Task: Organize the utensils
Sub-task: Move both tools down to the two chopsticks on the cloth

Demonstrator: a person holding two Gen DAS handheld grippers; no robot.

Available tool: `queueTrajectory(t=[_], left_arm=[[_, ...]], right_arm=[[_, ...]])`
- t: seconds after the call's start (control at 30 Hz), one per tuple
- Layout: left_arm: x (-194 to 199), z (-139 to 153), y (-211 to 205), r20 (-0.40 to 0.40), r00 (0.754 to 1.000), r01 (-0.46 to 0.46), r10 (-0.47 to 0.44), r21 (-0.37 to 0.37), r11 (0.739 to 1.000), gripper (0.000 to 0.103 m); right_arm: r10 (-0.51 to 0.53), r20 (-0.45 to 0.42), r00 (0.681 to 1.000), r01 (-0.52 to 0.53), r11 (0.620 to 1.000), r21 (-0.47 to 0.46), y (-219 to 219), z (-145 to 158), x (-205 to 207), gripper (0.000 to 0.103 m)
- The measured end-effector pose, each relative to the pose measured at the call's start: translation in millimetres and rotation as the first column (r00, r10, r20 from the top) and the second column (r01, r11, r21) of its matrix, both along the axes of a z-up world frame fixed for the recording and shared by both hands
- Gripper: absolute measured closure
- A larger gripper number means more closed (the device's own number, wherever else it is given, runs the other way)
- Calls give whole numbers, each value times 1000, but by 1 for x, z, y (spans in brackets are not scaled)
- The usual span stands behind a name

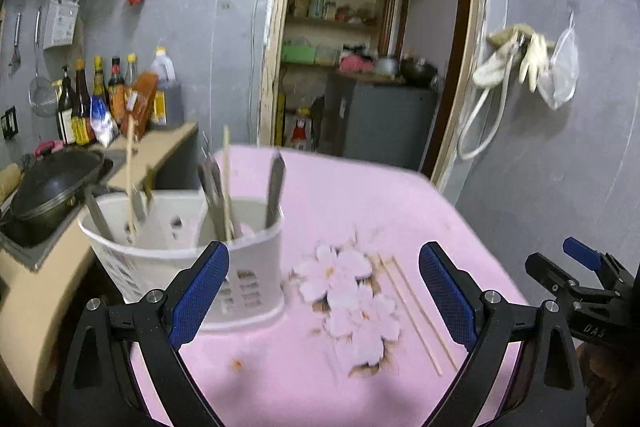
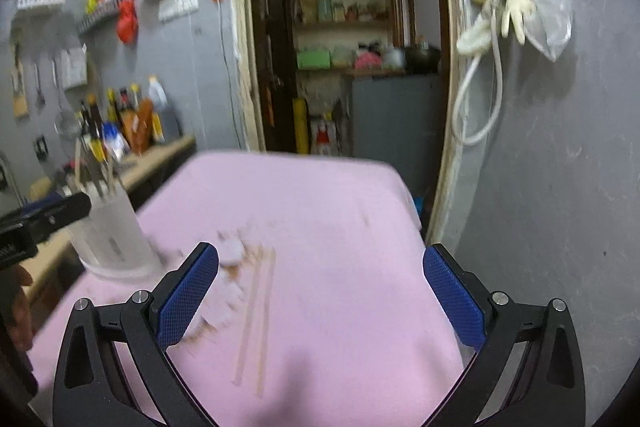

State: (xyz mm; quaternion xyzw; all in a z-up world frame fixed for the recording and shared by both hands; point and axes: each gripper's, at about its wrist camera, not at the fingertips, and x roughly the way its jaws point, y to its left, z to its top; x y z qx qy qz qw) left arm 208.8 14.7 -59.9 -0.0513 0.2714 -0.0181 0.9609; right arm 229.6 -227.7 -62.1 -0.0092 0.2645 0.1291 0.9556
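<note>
With both grippers, right gripper point(image 2: 320, 291) and left gripper point(image 1: 324, 291), spread and empty, we should straddle the chopsticks point(image 2: 256, 319) lying just ahead-left of the right one, pinching both together mid-length.

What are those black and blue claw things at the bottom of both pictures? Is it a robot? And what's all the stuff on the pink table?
Not a robot: a person holds a two-finger grabber in each hand, and each grabber carries a camera looking out along its fingers. One picture comes from the left gripper, the other from the right gripper. Both are open and hold nothing. They hover over a pink tablecloth with a flower print. On it stands a white utensil holder with spoons and chopsticks poking out. Two loose chopsticks lie flat beside the flowers, not yet put away.
</note>
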Motion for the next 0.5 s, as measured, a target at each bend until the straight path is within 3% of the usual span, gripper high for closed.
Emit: queueTrajectory(t=[0.1,0.33,0.5], left_arm=[[9,-22,-9,-56,998,-16,17,15,1000,10],[33,-65,-16,-195,981,-2,0,-8,1000,10],[49,-85,-17,-303,953,-10,14,16,1000,10]], right_arm=[[13,-67,998,-15,1000,-26,-2,-25,7,1],[110,-224,968,-130,989,-76,11,-70,20,35],[169,-269,948,-204,973,-109,23,-82,21,39]])
